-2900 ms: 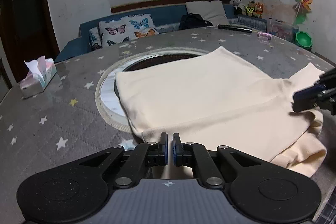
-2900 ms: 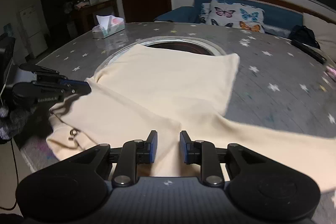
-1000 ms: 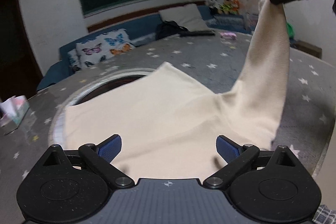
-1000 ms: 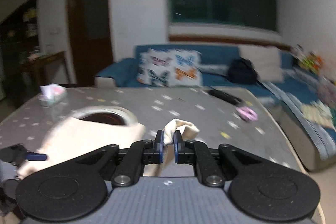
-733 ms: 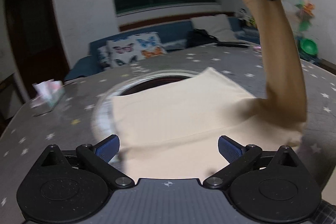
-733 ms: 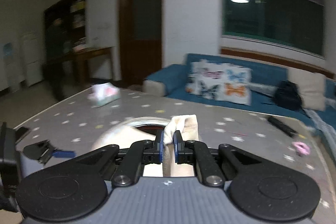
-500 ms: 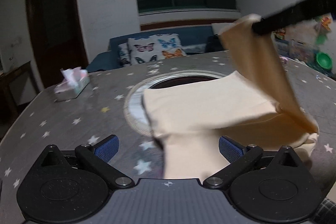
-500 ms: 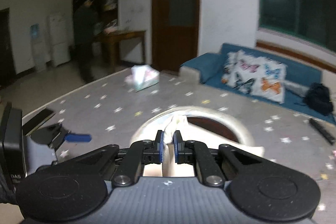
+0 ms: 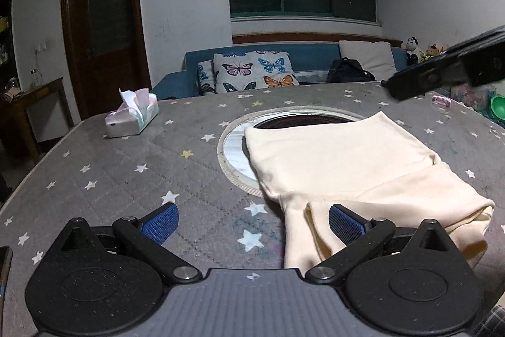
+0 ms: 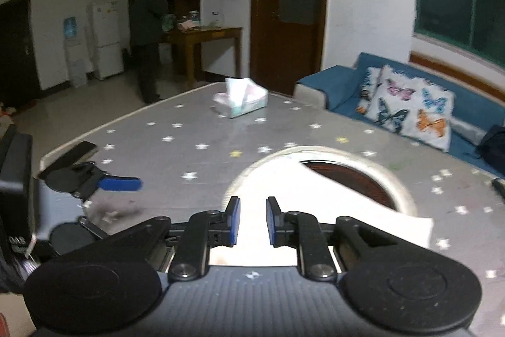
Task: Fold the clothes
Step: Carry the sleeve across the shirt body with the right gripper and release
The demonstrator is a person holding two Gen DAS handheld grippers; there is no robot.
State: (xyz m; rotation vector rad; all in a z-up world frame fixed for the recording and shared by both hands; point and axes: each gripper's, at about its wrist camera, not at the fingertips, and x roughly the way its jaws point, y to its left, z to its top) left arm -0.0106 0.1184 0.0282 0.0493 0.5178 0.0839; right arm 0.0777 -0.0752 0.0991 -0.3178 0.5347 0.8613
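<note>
No legible writing, cream garment (image 9: 341, 166) folded on star-print table (image 9: 132, 166) partly over round inset, left gripper (image 9: 251, 223) jaws wide apart and empty, right gripper (image 10: 251, 221) jaws slightly parted, empty, garment blurred beneath, tissue box (image 9: 132, 116) label unreadable.
</note>
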